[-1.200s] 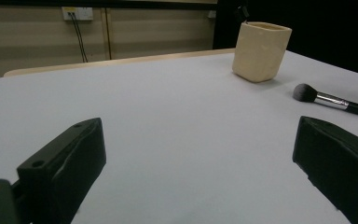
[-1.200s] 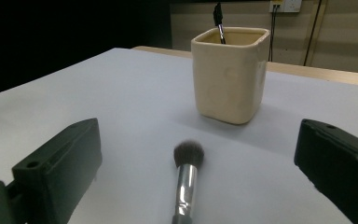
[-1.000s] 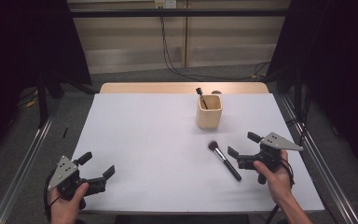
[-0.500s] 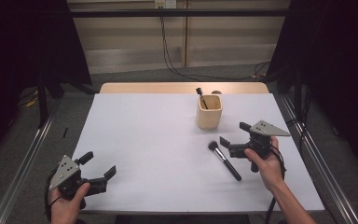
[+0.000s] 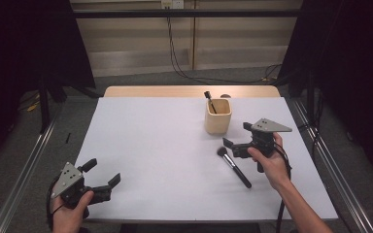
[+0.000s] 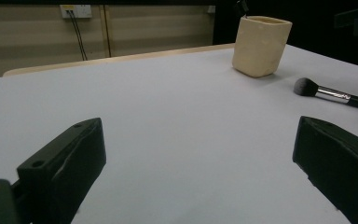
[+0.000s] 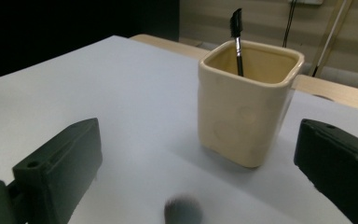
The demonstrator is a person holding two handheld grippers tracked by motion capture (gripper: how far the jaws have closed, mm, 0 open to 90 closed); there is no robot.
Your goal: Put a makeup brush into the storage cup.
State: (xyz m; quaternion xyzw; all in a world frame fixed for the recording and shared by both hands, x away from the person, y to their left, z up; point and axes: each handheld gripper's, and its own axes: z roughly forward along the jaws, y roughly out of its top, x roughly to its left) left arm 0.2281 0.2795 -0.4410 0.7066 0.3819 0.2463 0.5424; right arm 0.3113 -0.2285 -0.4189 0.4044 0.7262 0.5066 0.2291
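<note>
A makeup brush (image 5: 234,166) with a dark bristle head, silver collar and black handle lies flat on the white table cover (image 5: 150,145), right of centre. Behind it stands a cream square cup (image 5: 218,116) holding a thin black brush (image 5: 210,104). My right gripper (image 5: 234,147) hovers open just above the lying brush's head, facing the cup (image 7: 246,114); the bristle tip (image 7: 182,211) shows blurred between its jaws. My left gripper (image 5: 108,185) rests open at the front left corner, nothing between its jaws. From there the cup (image 6: 261,45) and the brush (image 6: 335,94) lie far off to the right.
A wooden table edge (image 5: 189,91) runs along the back beyond the white cover. Metal rails (image 5: 24,165) flank the table on both sides. Cables (image 5: 175,48) hang down the back wall. Bare white cover spreads across the middle and left.
My right gripper has moved left and away from the person, from the table's right edge to above the lying brush's head. The left gripper has stayed put.
</note>
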